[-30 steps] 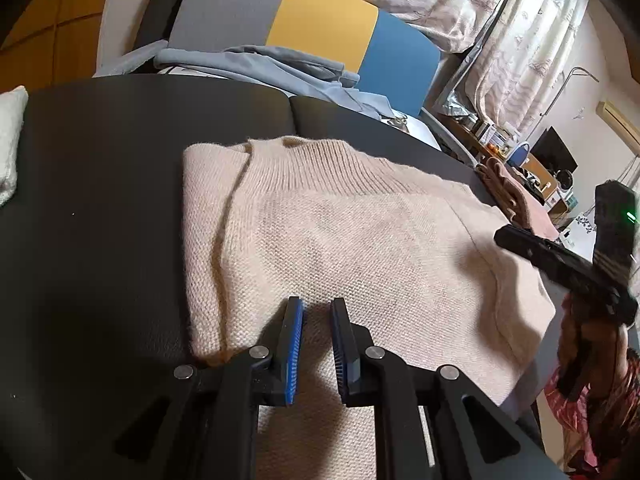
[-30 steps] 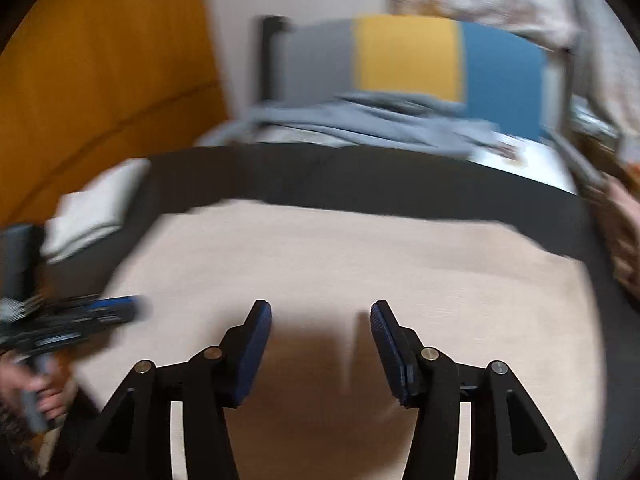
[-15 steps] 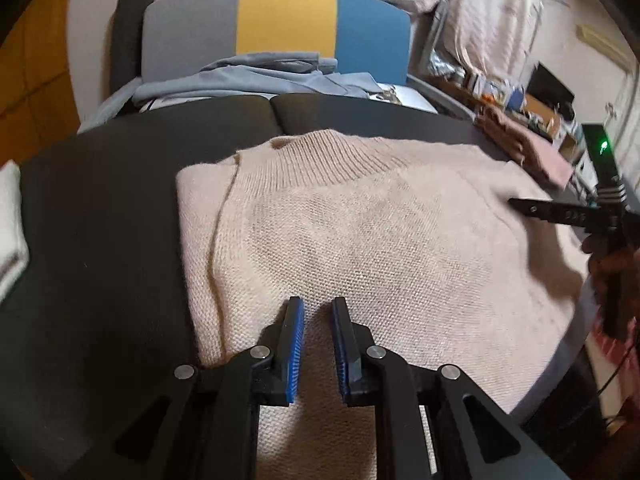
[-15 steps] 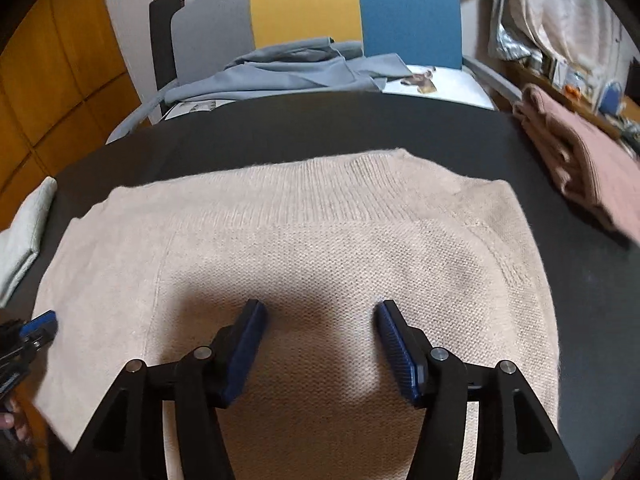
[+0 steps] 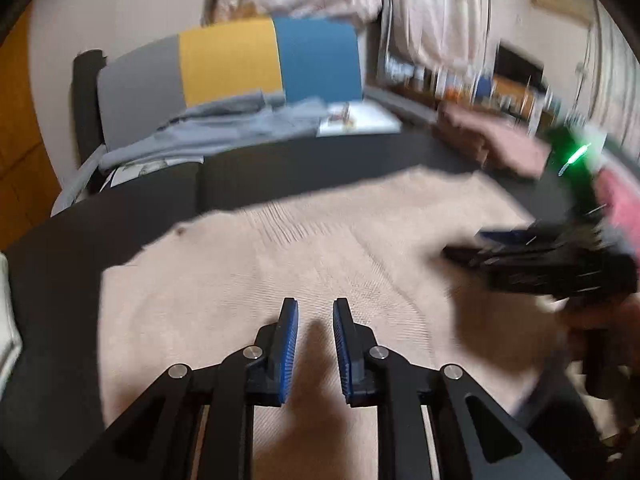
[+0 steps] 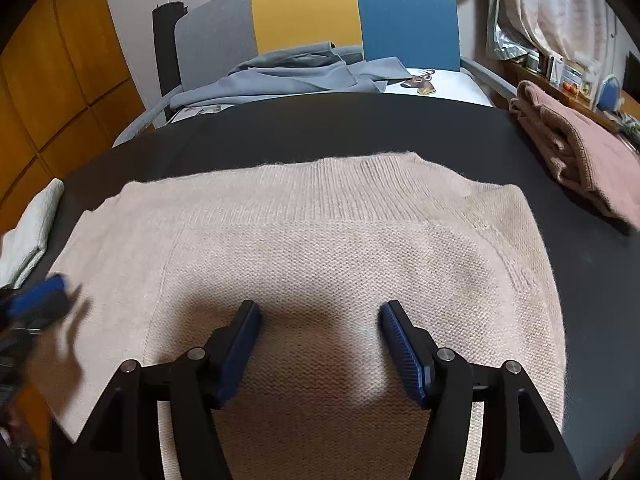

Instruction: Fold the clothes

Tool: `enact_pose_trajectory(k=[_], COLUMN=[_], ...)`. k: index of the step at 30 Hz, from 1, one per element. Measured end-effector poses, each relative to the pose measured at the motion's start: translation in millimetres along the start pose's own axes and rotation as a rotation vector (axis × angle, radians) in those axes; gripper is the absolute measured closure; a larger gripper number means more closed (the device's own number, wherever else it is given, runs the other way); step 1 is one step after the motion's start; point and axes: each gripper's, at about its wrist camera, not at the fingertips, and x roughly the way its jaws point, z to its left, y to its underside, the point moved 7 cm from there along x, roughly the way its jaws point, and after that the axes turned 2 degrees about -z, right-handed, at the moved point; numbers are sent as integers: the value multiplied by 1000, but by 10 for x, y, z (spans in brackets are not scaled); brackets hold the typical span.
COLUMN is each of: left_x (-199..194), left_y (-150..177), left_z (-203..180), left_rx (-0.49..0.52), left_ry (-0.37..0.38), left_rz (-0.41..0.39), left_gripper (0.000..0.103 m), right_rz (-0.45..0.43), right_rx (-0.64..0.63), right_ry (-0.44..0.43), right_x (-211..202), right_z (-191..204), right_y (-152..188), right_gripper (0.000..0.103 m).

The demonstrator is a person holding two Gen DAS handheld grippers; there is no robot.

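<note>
Folding station, one moment, listed left to right. White folded cloth [image 6: 28, 228] at the far left edge of the black table [image 6: 320, 128]. Left gripper [image 5: 314, 316]: blue pads a narrow gap apart, jaws having just eased open a little, nothing between them, hanging over the near part of the sweater (its own view is smeared by blur). Cream knitted sweater [image 6: 320, 248]: the item being folded, spread flat across the middle of the table, ribbed collar toward the far edge, near hem running over the table's front edge. Right gripper [image 6: 320, 320]: jaws wide and just been opening further, nothing between the pads, poised over the sweater's lower middle; whether the tips touch the knit cannot be told. Pink knitted garment [image 6: 580, 152], folded, on the table's right side, apart from the sweater. Behind the table: a chair back [image 6: 316, 12] in grey, yellow and blue panels, grey clothing [image 6: 288, 76] heaped on its seat, and a white fabric with a deer-head print [image 6: 422, 82]. No legible writing or brand marks anywhere.
</note>
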Motion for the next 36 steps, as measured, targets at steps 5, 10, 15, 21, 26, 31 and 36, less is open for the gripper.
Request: enact_pose_trajectory(k=[5,10,15,21,26,31,36], left_x=[155,156,169,128,119,114,94], left_y=[70,118,166,225,232,228,232], left_z=[114,188,187,197,207,224,232], left_rx=[-107,-145,-169,-185,-190,-196,-196], left_ry=[49,106,100,118,124,132,135], left_rz=[-28,-48,-77,-86,-90,-90,-98], left_gripper=[83,82,82,82,82,82,82], right_rz=[-32,-110,-143,-59,-111,-110,-59], right_rx=[-19,87,290,364,380,358,367], right_ry=[-90,-201,-148,-137,-221,-240,-284], right_x=[-26,-366,-546,-378,-297,-187,-74], right_z=[-61,-399,-1187,-1685,-1645,-1529,-1390], right_y=[29,6,72,305,272,181,164], right_gripper=[34,33,33,33,32,47,83])
